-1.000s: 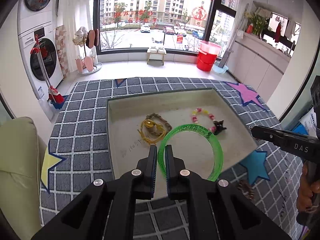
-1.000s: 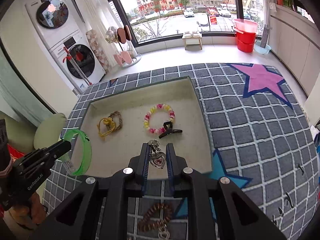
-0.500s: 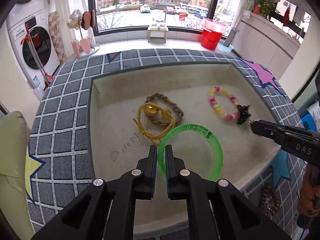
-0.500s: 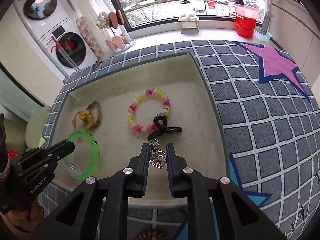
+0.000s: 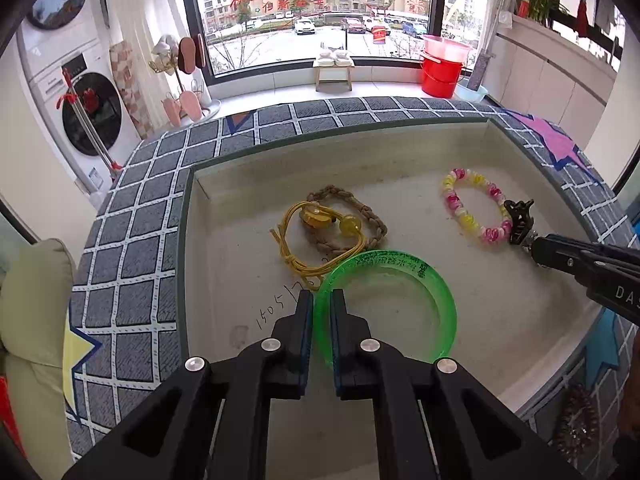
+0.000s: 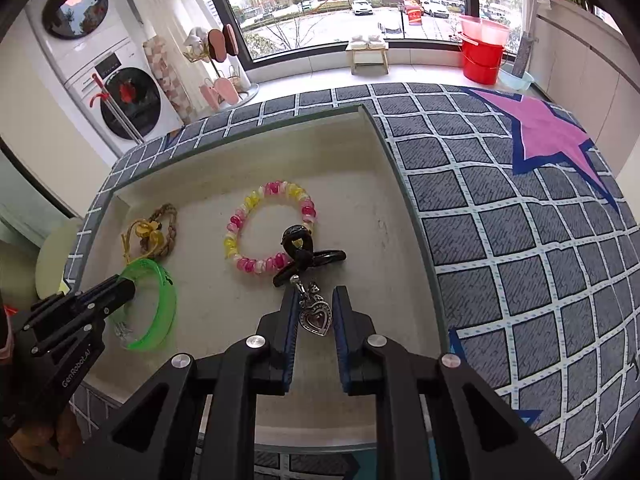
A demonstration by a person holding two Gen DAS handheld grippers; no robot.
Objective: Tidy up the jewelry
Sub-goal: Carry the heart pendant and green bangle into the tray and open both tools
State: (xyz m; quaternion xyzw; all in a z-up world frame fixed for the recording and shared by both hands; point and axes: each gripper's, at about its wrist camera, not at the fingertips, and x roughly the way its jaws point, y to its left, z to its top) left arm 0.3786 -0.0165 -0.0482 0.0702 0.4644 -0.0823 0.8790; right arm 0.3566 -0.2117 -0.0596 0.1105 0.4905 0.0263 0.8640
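From the left wrist camera, the left tool (image 5: 321,316) is clamped on the rim of a green bangle (image 5: 386,306), which sits low over the floor of a shallow beige tray (image 5: 224,160) on the checked tabletop (image 5: 132,240); whether the bangle touches the tray cannot be told. A yellow cord bracelet (image 5: 320,232) and a braided bracelet (image 5: 360,220) lie just behind the bangle, a pink and yellow bead bracelet (image 5: 476,210) and a black hair clip (image 5: 520,218) to the right. From the right wrist camera, the right tool (image 6: 316,312) stands slightly apart around a silver heart charm (image 6: 316,316), just beside the clip. Four pieces appear sorted; two are arriving, and a brown bead bracelet (image 5: 580,416) waits outside the tray.
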